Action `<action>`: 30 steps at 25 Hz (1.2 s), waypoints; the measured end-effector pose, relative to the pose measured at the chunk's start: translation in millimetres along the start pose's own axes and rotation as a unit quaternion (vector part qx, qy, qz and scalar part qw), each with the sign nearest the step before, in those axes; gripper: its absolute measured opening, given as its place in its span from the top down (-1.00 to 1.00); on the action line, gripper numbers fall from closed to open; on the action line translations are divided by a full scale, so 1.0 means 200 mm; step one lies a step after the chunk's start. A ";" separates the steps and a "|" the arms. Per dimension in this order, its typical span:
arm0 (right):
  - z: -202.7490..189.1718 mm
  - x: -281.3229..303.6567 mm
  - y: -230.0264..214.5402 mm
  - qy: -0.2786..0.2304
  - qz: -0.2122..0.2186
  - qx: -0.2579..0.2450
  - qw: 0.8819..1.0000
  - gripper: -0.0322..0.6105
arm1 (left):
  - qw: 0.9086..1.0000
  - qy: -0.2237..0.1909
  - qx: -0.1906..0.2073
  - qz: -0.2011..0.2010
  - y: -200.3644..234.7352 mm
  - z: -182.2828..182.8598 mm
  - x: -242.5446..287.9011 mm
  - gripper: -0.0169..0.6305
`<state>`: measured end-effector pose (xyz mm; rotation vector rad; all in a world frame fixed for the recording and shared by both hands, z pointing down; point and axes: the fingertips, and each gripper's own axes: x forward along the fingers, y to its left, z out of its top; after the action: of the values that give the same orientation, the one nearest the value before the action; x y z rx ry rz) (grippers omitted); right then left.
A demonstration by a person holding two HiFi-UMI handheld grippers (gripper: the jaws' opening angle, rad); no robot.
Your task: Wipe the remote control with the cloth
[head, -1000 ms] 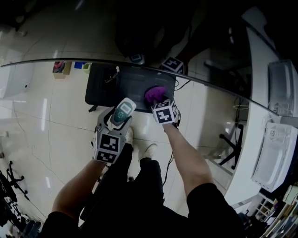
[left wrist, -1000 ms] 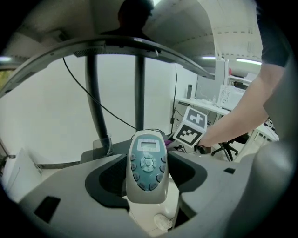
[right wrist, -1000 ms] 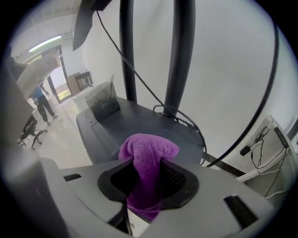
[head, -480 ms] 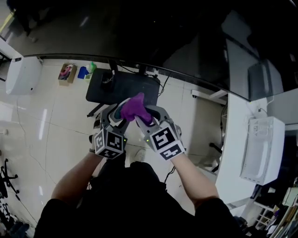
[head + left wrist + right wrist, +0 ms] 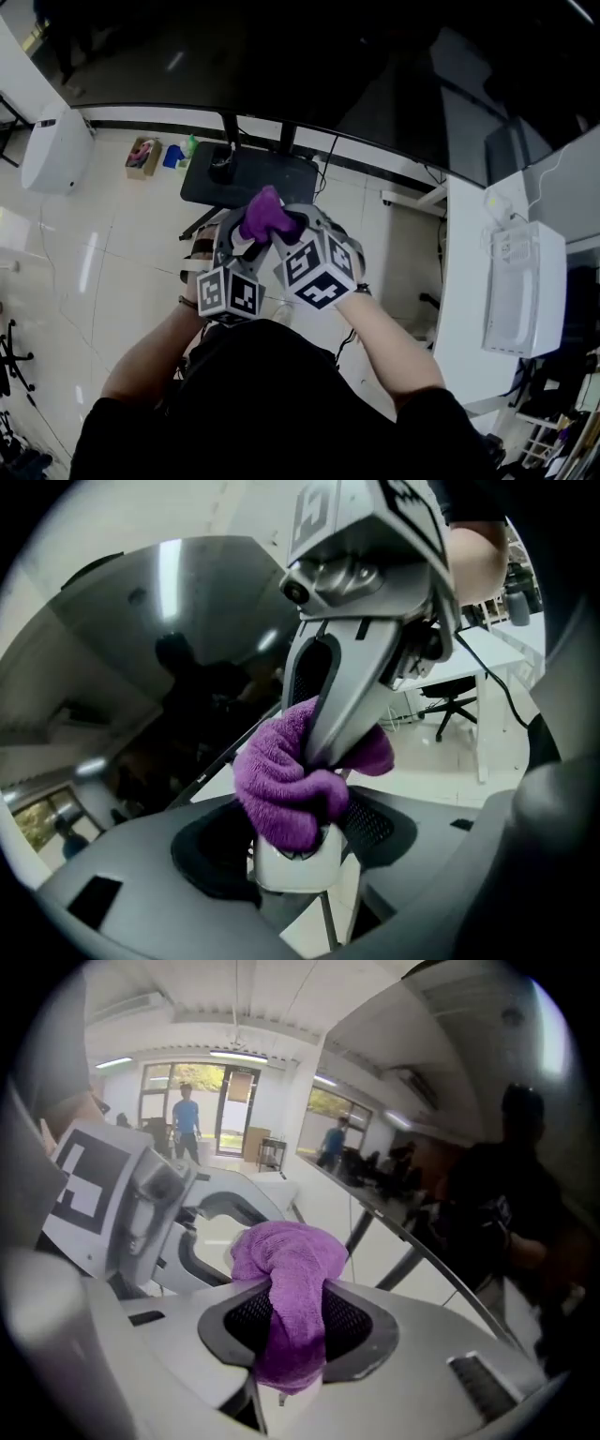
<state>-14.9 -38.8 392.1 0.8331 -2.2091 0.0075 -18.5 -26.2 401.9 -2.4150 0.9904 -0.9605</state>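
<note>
Both forearms reach forward from the near edge and angle inward, so the two grippers meet at centre with their marker cubes side by side. The left gripper (image 5: 238,242) clamps the remote control (image 5: 291,860) between wide-set jaws. The right gripper (image 5: 289,227), tilted downward, pinches the cloth (image 5: 262,214) against the remote's far end.

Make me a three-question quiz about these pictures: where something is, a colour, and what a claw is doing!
1. Where is the cloth? A in a bucket; B pressed against the remote; C in a drawer.
2. What colour is the cloth? A yellow; B green; C purple.
3. What is the right claw doing? A pinching the cloth; B hanging open, empty; C holding a cup.
Answers: 1 B, it bunches over the remote; 2 C, plainly purple; 3 A, cloth squeezed between its jaws.
</note>
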 end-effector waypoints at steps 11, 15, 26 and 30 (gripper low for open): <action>0.31 -0.04 0.24 -0.041 0.022 -0.003 0.999 0.50 | 1.000 -0.029 0.001 -0.011 0.13 -0.03 -0.14 0.13; 0.30 0.01 0.23 -0.020 0.000 -0.004 1.000 0.50 | 0.999 -0.041 0.007 -0.012 0.15 -0.04 -0.20 0.13; 0.37 -0.32 -0.18 -0.220 -0.085 0.158 0.959 0.50 | 0.932 -0.100 -0.333 -0.106 0.25 -0.15 -0.24 0.13; 0.25 -0.32 -0.18 -0.268 -0.053 0.299 0.914 0.51 | 0.739 -0.192 -0.624 -0.166 0.43 -0.16 -0.25 0.13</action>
<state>4.1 -44.4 305.0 1.4236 -2.7170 0.4772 -108.4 -51.8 353.4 -3.7084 1.2617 0.4348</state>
